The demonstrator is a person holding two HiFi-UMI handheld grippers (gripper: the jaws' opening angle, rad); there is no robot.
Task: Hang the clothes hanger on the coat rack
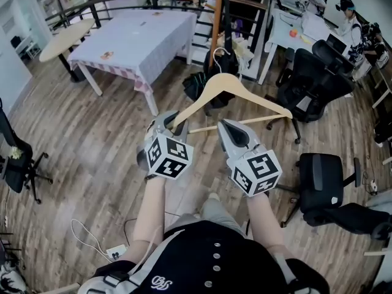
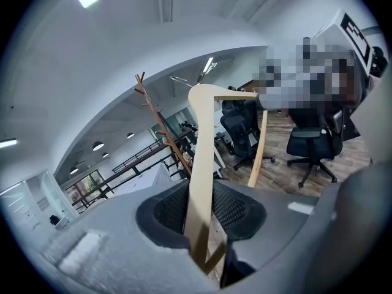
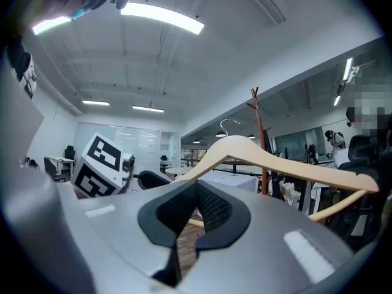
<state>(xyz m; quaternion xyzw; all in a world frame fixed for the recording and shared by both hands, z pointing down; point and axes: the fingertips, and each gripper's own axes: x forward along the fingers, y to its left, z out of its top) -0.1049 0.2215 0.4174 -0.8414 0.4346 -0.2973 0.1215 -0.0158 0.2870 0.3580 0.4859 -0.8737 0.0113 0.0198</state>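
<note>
Holding hanger (image 1: 245, 90) short of rack (image 1: 218, 17).
Left gripper (image 1: 173, 122) jaws clamp its arm, right gripper (image 1: 228, 127) jaws pinch its bar; keep hook (image 1: 217, 55) upright, lower onto a peg (image 2: 141, 81).

No words, numbers or brand names can be read anywhere. The left gripper (image 1: 166, 122) and the right gripper (image 1: 228, 127) each carry a cube whose faces show black-and-white square markers, patterns rather than letters. The person's black top (image 1: 208, 256) bears a small white curly emblem (image 1: 160, 282), too small to make out.
</note>
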